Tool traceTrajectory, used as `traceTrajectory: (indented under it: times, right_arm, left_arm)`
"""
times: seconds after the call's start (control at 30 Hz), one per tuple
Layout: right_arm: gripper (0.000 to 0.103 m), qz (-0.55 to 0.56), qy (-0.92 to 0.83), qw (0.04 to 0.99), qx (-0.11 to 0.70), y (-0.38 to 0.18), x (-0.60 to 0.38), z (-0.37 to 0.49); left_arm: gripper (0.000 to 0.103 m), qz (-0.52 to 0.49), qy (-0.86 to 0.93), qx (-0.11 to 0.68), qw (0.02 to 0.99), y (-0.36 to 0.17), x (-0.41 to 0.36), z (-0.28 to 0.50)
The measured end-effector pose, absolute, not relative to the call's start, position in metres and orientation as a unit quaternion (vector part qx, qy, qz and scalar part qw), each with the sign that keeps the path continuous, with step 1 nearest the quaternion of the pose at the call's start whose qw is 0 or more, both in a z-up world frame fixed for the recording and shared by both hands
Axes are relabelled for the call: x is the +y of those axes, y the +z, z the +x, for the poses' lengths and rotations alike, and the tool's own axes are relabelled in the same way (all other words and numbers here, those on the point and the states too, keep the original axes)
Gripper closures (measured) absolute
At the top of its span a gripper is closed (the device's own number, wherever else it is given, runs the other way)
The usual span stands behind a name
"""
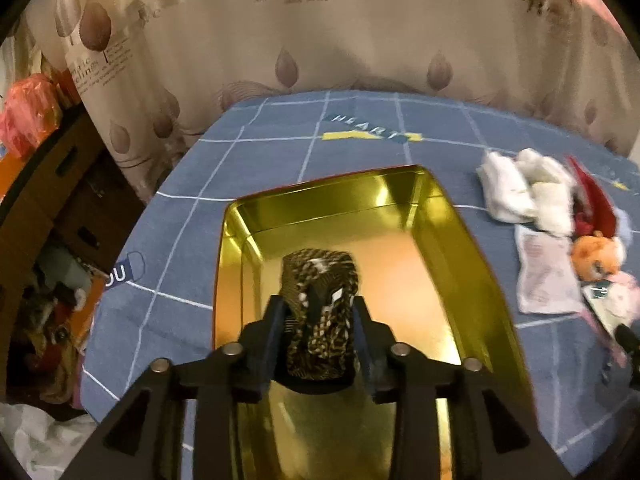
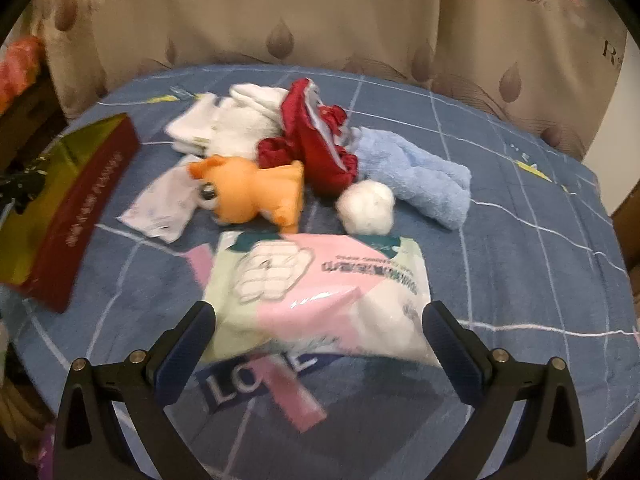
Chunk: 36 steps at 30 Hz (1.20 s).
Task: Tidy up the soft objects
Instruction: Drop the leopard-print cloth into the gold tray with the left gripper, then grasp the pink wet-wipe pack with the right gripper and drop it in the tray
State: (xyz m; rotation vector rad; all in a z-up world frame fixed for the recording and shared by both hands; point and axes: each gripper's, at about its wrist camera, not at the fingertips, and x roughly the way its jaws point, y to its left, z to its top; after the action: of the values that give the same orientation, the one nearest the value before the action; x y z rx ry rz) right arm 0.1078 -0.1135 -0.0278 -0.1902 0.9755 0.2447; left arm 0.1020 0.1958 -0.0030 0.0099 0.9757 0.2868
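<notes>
Our left hand-held gripper [image 1: 319, 312] hangs above the gold tin [image 1: 436, 200], a brown patterned cloth roll [image 1: 320, 316] between its fingers. White socks [image 1: 516, 192] and an orange plush toy [image 1: 596, 260] lie near the bed's [image 1: 280, 136] right edge.

A beige leaf-printed curtain [image 2: 320, 12] hangs behind the bed's far edge; cardboard boxes [image 1: 60, 184] stand off its left edge.

Both wrist views tilt steeply down, close over bed; share gold tin [image 1: 472, 240], white cloths [image 2: 224, 120]
</notes>
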Motion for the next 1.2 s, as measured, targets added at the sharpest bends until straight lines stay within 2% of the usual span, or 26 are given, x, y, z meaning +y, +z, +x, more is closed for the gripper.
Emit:
traceTrajectory:
  times: [0.07,0.17,0.43,0.53,0.67,0.9,0.97,1.13,1.2]
  right_arm:
    - [0.0,-0.089,0.11,0.868,0.476,-0.03,-0.113,0.114]
    - [0.0,-0.08,0.091,0.861,0.494,-0.035,-0.117,0.127]
    - [0.0,-0.061,0.11,0.839,0.529,-0.039,-0.12,0.145]
    - [0.0,-0.076,0.156,0.856,0.487,-0.02,-0.128,0.129]
    - [0.0,-0.215,0.255,0.825,0.457,-0.014,-0.127,0.106]
    - [0.0,-0.511,0.338,0.691,0.385,-0.02,-0.086,0.091]
    - [0.0,-0.541,0.361,0.655,0.384,-0.03,-0.073,0.098]
    - [0.002,-0.527,0.427,0.604,0.417,-0.044,-0.054,0.123]
    - [0.002,-0.5,0.436,0.587,0.464,-0.047,-0.05,0.141]
  left_arm:
    - [0.06,0.006,0.139,0.472,0.87,-0.008,0.199,0.111]
    - [0.046,0.004,0.147,0.48,0.865,-0.016,0.203,0.121]
    - [0.046,-0.008,0.14,0.484,0.864,-0.019,0.2,0.122]
    - [0.046,-0.024,0.123,0.472,0.872,-0.006,0.195,0.113]
    - [0.046,-0.024,0.105,0.461,0.881,0.013,0.178,0.098]
    - [0.045,-0.051,0.08,0.458,0.884,0.023,0.149,0.07]
    - [0.045,-0.054,0.084,0.468,0.878,0.019,0.143,0.064]
    - [0.045,-0.072,0.099,0.472,0.873,0.016,0.142,0.044]
    - [0.045,-0.073,0.109,0.472,0.871,0.015,0.145,0.037]
